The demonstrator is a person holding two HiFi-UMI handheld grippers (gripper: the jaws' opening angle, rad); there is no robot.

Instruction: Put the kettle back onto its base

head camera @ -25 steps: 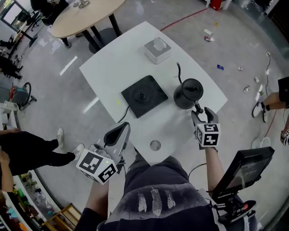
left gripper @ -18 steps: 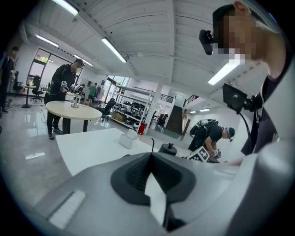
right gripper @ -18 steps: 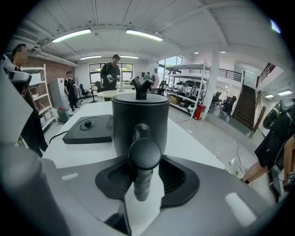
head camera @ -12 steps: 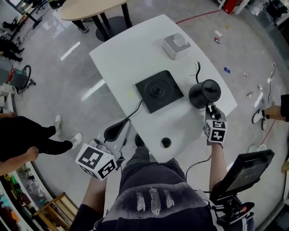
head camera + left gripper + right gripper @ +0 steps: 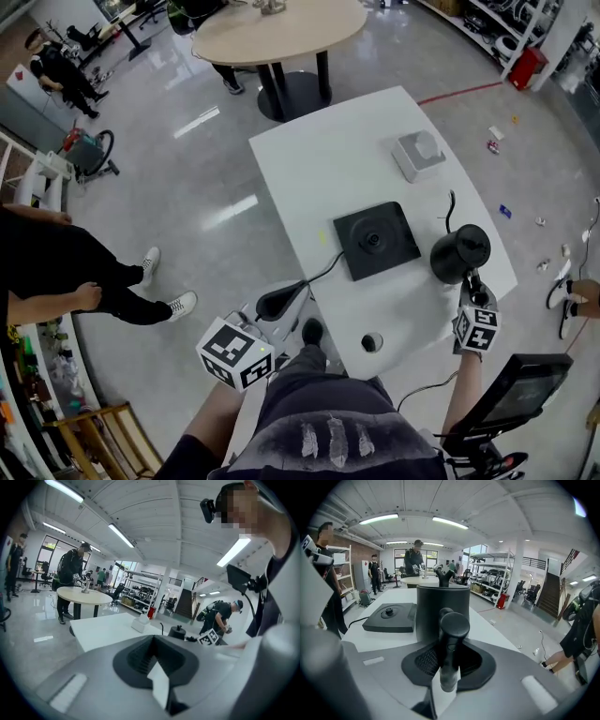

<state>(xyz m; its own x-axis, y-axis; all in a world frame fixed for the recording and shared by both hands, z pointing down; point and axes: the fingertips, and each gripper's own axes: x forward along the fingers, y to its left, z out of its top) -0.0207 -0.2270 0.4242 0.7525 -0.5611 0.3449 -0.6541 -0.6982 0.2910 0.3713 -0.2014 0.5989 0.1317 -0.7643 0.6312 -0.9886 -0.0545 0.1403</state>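
White tabletop (image 5: 319,169) over a glossy grey floor (image 5: 187,187) fills the middle of what we see. A round beige table (image 5: 281,28) stands beyond it, and other people stand about the workshop. On the white top the black kettle (image 5: 459,253) stands upright near the right edge, just beside its flat square base (image 5: 377,240) but not on it. A white box (image 5: 418,155) sits farther back on the same top. Our right gripper (image 5: 472,286) reaches in from the near side, and its jaws have just been closing. The kettle's dark handle (image 5: 449,634) runs between them, and they are clamped on it. Our left gripper (image 5: 281,302) hangs just off the table's near-left edge, over the floor. Its jaws are drawn together with nothing in them, well apart from kettle and base.
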